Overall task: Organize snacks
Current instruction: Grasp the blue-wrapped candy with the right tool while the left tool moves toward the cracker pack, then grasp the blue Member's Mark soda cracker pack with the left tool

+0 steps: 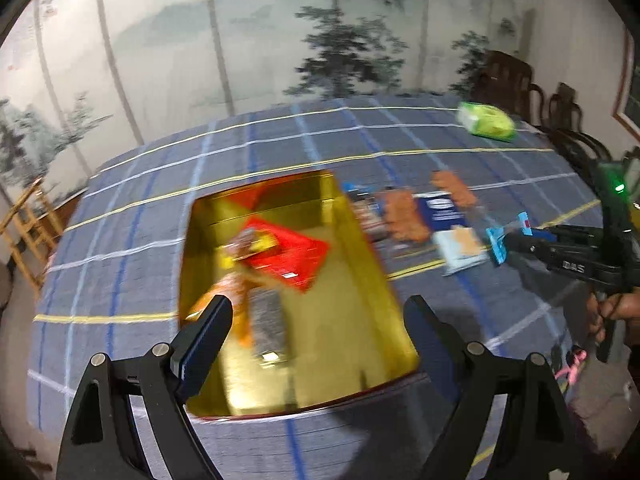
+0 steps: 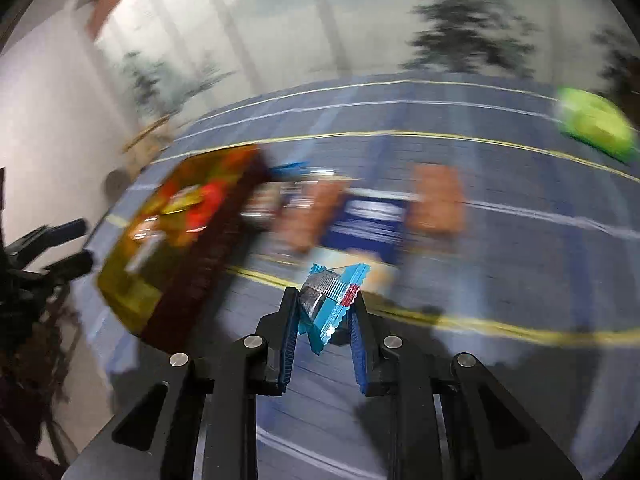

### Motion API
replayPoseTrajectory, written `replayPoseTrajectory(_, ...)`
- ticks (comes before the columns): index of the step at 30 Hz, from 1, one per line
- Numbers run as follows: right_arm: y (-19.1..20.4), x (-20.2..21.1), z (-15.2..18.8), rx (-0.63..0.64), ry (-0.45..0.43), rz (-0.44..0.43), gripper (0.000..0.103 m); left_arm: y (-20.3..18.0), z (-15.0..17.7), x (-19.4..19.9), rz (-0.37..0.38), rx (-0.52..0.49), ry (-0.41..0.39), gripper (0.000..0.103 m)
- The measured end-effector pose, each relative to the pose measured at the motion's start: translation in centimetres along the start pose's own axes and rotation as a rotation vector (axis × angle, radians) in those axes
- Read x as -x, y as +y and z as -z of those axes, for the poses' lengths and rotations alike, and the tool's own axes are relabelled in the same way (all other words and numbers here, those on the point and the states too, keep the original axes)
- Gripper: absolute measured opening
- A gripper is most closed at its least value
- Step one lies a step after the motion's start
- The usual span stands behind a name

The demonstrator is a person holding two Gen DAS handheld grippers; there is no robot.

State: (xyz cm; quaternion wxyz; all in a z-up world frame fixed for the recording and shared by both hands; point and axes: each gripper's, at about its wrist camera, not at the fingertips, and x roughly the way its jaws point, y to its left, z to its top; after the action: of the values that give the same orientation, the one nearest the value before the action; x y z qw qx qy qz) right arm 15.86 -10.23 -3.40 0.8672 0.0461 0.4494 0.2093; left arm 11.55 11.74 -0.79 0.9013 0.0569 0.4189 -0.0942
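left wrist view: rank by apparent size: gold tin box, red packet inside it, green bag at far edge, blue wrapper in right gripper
1. Gold rectangular tin box
2. Flat red packet
3. Green plastic bag, farther from the camera, so its true size is unsure
4. Small blue crinkled wrapper, held by the right gripper

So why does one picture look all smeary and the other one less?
Right wrist view: the gold metal tin and table snacks are streaked by motion blur, while the small blue foil snack packet in the right gripper stays sharp. Left wrist view: milder blur, with glare on the tin's shiny floor.
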Motion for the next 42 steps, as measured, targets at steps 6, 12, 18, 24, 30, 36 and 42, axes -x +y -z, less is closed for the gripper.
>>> replayPoseTrajectory(6,-7.9,3.1,1.7,-0.1,-0.032,0.318,0.025,-4.4,-2.8,-2.0,0.27,0.003,0.086,0.085)
replayPoseTrajectory(12,-11.6,4.2,3.1,-0.164,-0.055,0.393,0.025,-8.5,-5.5,-6.9,0.355,0.031,0.21,0.084)
replayPoseTrajectory(18,-12.1,4.3,3.6,-0.162,-0.083,0.355,0.025,-12.5,-9.0,-11.7,0.366,-0.008,0.274,0.074)
replayPoseTrajectory(24,-11.8,4.1,4.5,-0.168,-0.115,0.312,0.025,-12.9,-10.2,-16.1,0.347,0.012,0.354,0.072)
replayPoseTrajectory(30,-12.5,4.2,4.8,-0.201,-0.126,0.254,0.025,-12.5,-9.9,-18.7,0.28,0.004,0.388,0.072)
replayPoseTrajectory(36,-12.5,4.1,4.7,-0.203,-0.127,0.221,0.025,-13.9,-9.5,-19.7,0.236,-0.058,0.392,0.072)
replayPoseTrajectory(42,-12.8,4.1,4.9,-0.218,-0.13,0.2,0.025,-15.3,-9.1,-19.8,0.13,-0.139,0.344,0.058)
